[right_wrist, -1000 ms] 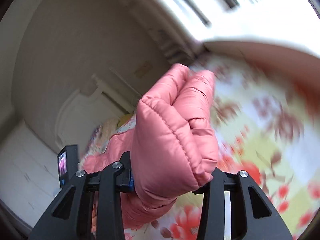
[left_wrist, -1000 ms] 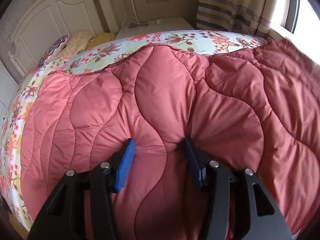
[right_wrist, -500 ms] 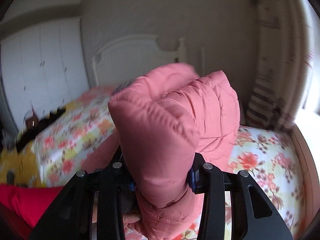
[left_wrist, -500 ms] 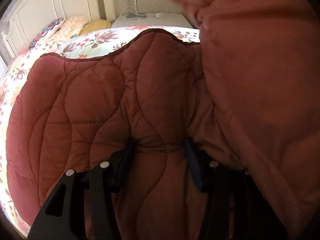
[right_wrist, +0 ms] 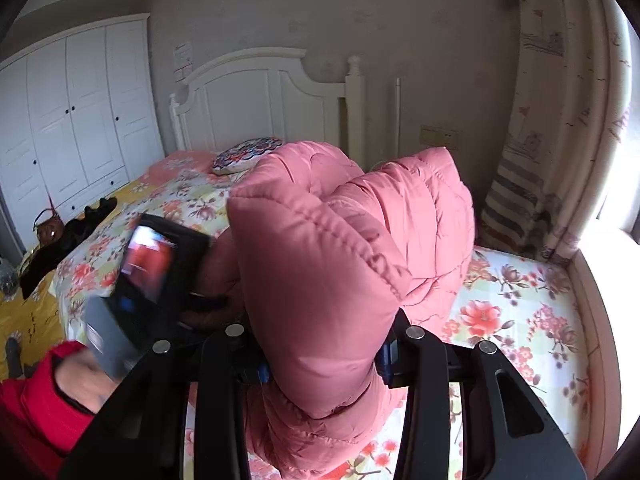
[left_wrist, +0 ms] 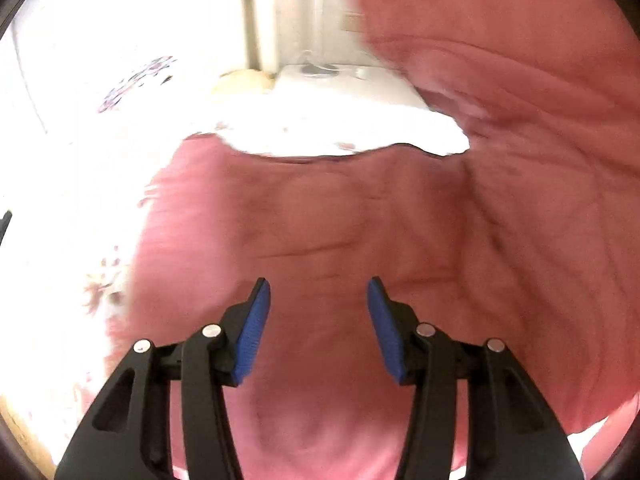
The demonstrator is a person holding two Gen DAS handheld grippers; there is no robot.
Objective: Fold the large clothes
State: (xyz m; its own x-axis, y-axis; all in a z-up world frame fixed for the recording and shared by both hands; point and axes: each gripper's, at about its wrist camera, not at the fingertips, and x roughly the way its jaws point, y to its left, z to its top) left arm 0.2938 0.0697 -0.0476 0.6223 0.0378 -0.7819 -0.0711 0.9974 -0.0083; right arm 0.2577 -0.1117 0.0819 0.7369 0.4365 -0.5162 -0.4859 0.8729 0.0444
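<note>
Midway through the first fold: right hand-held gripper [right_wrist: 324, 364] clamped on a bunched part of the pink quilted coat [right_wrist: 340, 264] above the bed [right_wrist: 520, 312], left hand-held gripper [left_wrist: 318, 312] wide, empty, over the spread part

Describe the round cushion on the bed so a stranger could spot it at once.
Start at the white headboard behind the floral bedsheet. At its foot lies a small round cushion, just beyond the pink puffer coat that the right gripper clamps. Its dark blue mandala pattern sets it apart.
</note>
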